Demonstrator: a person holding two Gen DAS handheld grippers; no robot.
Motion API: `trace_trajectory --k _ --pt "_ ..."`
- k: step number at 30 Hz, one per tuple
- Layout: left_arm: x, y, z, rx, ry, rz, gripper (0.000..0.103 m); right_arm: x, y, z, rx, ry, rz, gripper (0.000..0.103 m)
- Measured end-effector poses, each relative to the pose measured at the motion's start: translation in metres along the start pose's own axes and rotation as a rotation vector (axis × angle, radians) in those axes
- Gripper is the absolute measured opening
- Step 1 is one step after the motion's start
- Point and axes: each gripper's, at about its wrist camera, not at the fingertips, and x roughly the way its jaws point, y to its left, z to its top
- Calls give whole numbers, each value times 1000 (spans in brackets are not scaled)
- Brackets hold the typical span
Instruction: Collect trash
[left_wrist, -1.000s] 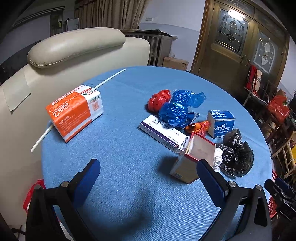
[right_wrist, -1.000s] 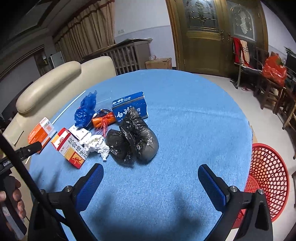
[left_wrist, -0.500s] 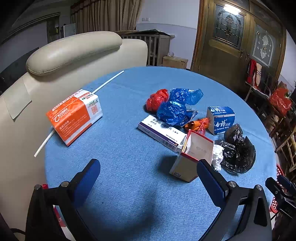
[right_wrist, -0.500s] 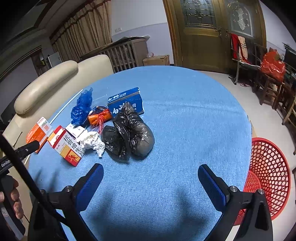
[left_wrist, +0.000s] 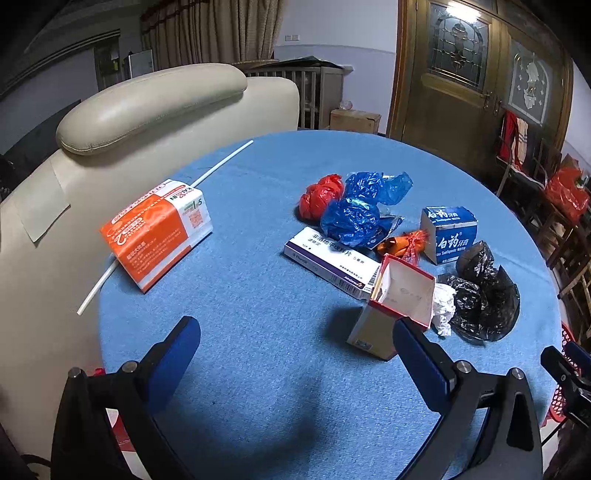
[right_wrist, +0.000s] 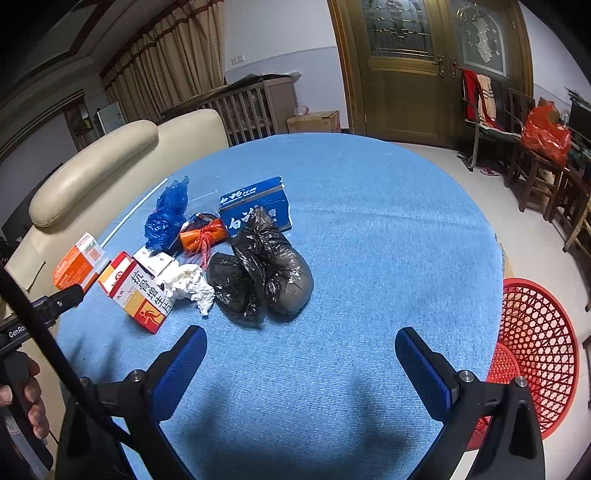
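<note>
Two grippers hover over your round blue-clothed table (right_wrist: 369, 229): your left gripper (left_wrist: 295, 354) and your right gripper (right_wrist: 301, 363) both have their blue-padded jaws spread wide, gripping nothing. Your trash sits in a loose cluster: a crumpled black plastic bag (right_wrist: 262, 277) touching a wad of white tissue (right_wrist: 190, 284), a red-and-white carton (left_wrist: 393, 306) standing with its top flap open, a flat purple-and-white medicine box (left_wrist: 332, 264), a blue toothpaste box (left_wrist: 448, 236), an orange wrapper (left_wrist: 400, 243), a crumpled blue plastic bag (left_wrist: 354, 218) and a red plastic bag (left_wrist: 319, 195). An orange-and-white box (left_wrist: 159, 230) lies well apart, on a thin white rod (left_wrist: 221, 162). Your red mesh basket (right_wrist: 535, 339) stands on the floor beside the table; nothing shows inside it.
</note>
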Motion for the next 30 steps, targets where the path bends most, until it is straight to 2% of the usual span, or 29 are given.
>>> trace_trajectory --k 10,30 --pt "-1 -5 0 19 5 9 103 -2 11 6 -20 7 -56 103" --pt "2 -24 -3 57 22 1 103 -1 0 4 -5 18 -94 103"
